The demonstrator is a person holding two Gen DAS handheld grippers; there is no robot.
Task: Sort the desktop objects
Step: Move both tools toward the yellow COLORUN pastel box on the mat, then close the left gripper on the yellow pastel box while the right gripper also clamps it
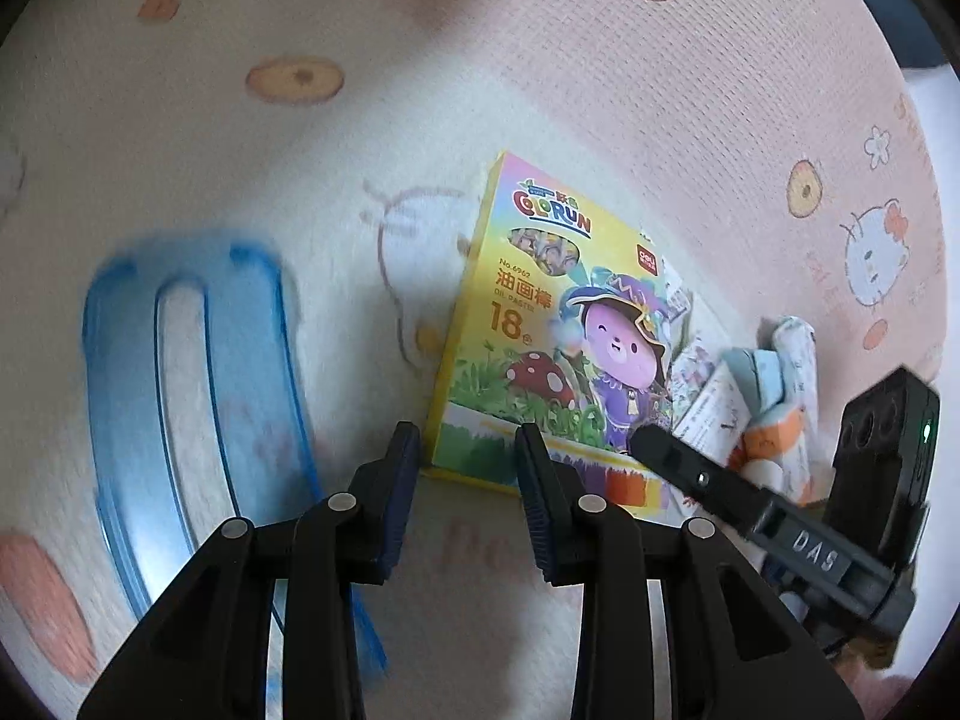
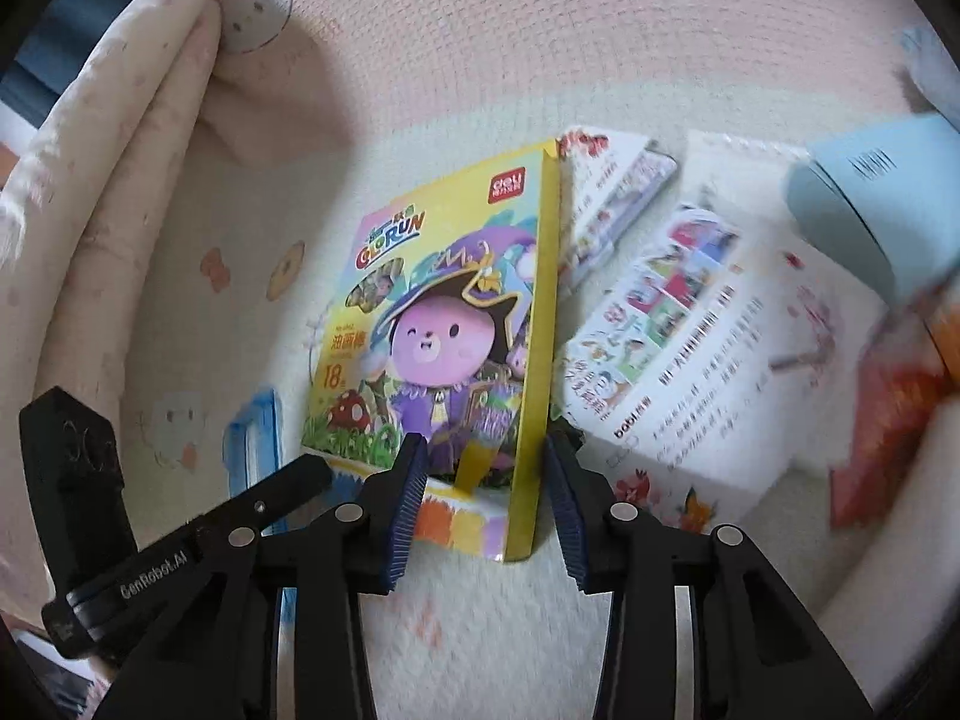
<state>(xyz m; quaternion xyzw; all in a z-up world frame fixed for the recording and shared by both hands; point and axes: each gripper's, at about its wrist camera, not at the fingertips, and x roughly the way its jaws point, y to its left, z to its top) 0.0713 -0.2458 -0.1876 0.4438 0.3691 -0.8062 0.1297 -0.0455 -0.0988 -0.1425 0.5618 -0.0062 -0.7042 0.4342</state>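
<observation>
A yellow oil-pastel box (image 1: 540, 312) with a purple cartoon figure lies on the cartoon-print mat (image 1: 480, 60). In the left wrist view my left gripper (image 1: 465, 441) is shut across the box's near left corner. A finger (image 1: 672, 459) of the right gripper touches the near right corner. In the right wrist view the same box (image 2: 444, 324) shows its yellow side wall, and my right gripper (image 2: 486, 456) is shut on its near right corner. One finger (image 2: 288, 483) of the left gripper reaches the near left corner.
A clear blue plastic piece (image 1: 180, 390) lies left of the box. Right of it lie white printed booklets (image 2: 690, 330), a pale blue box (image 2: 870, 210) and an orange pack (image 2: 888, 420). A folded blanket (image 2: 120, 180) borders the mat at far left.
</observation>
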